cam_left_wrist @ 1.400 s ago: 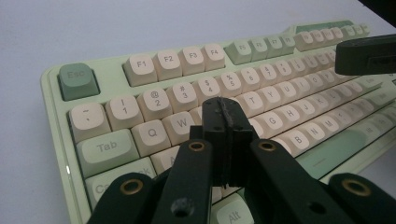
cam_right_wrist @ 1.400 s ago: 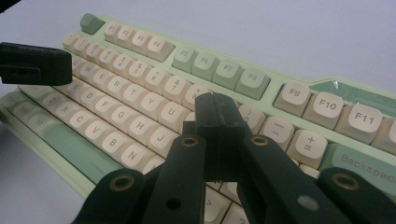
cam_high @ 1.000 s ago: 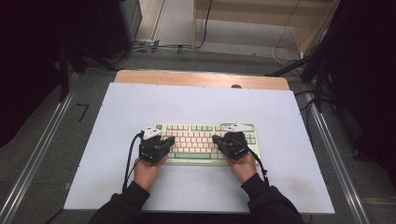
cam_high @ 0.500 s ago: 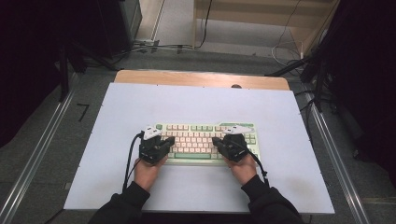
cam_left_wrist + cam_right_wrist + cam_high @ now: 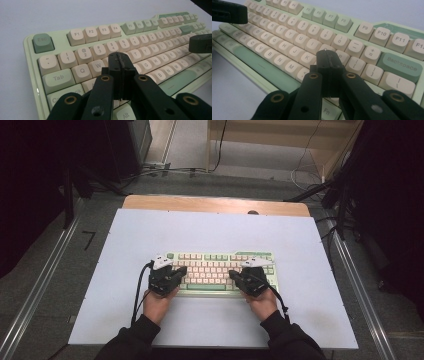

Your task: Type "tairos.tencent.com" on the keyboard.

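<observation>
Here the white table (image 5: 125, 250) carries a mint-green keyboard (image 5: 220, 262) lying flat near the person's edge, square to them. Both hands rest over it: the left gripper (image 5: 119, 62) hangs above the letter rows by W and E, the right gripper (image 5: 327, 61) above the keys around L and P. Each pair of jaws is pressed together with nothing between. The step looks like typing with the closed tips; the next move calls for a short, straight dip onto a single keycap without clipping its neighbours.
</observation>
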The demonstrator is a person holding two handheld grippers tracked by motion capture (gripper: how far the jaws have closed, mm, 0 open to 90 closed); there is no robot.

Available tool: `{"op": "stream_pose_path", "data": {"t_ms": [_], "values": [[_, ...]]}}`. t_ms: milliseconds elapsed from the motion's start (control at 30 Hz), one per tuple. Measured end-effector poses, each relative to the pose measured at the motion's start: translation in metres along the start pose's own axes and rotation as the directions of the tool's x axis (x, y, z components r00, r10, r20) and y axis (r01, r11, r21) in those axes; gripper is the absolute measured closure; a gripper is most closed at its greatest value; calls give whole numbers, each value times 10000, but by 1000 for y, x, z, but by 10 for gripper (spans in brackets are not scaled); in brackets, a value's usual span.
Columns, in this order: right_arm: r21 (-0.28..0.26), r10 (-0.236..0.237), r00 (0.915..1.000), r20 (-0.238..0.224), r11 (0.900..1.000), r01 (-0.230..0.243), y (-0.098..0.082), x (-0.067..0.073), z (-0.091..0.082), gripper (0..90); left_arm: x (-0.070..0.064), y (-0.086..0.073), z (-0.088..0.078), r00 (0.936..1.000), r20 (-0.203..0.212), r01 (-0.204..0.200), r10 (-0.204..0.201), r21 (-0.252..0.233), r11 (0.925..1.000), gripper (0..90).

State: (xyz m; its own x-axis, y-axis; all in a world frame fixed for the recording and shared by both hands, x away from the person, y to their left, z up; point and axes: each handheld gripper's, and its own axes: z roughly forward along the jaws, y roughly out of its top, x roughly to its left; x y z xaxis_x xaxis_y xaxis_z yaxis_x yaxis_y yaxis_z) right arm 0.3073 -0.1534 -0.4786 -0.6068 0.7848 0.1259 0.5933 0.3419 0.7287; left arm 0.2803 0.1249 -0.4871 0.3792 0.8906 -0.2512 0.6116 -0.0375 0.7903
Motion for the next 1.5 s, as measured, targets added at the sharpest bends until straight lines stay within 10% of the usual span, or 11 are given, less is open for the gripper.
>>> {"op": "stream_pose_path", "data": {"t_ms": [1000, 1500], "values": [[420, -252, 9997, -75, 9988, 255, -8, 5, 3, 877, 0, 0, 0, 10000, 60, 34, -34, 15, 10000, 900], [-175, -96, 9998, -201, 9998, 92, -2, 8, 2, 877, -2, 2, 1, 9999, 135, 44, -43, -13, 10000, 900]]}}
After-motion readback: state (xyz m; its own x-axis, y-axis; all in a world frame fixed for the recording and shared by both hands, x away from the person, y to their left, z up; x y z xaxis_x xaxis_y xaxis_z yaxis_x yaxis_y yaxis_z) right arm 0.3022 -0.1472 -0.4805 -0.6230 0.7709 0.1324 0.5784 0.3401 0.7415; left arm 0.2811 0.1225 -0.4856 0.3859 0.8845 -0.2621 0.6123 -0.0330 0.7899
